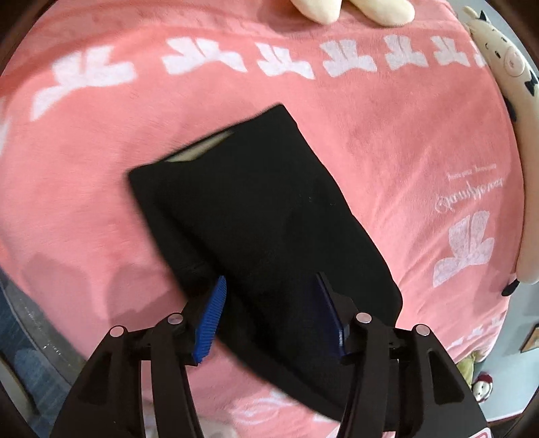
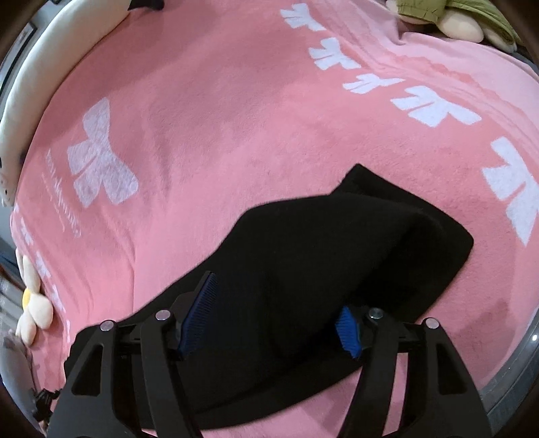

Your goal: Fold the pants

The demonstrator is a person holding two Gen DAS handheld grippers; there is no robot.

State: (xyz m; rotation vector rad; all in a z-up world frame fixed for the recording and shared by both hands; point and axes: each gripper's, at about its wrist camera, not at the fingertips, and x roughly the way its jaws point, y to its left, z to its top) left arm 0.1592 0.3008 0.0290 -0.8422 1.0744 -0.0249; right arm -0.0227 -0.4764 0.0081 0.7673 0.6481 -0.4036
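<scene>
Black pants (image 1: 262, 202) lie folded into a thick oblong on the pink blanket (image 1: 370, 134); a pale inner lining shows at the far end. My left gripper (image 1: 270, 278) hovers over the near end of the pants, its blue pads (image 1: 210, 313) spread apart with cloth under and between them, not pinched. In the right wrist view the same pants (image 2: 337, 242) form a rumpled mound. My right gripper (image 2: 276, 293) stands open over the mound, and a bulge of fabric partly covers its right pad (image 2: 348, 332).
The blanket carries white bow prints (image 2: 101, 158) and covers the whole bed. Plush toys ring it: a cream one (image 1: 512, 134) at the right edge, a green and cream one (image 2: 454, 17) at the far right, a flower plush (image 2: 32, 303) at the left edge.
</scene>
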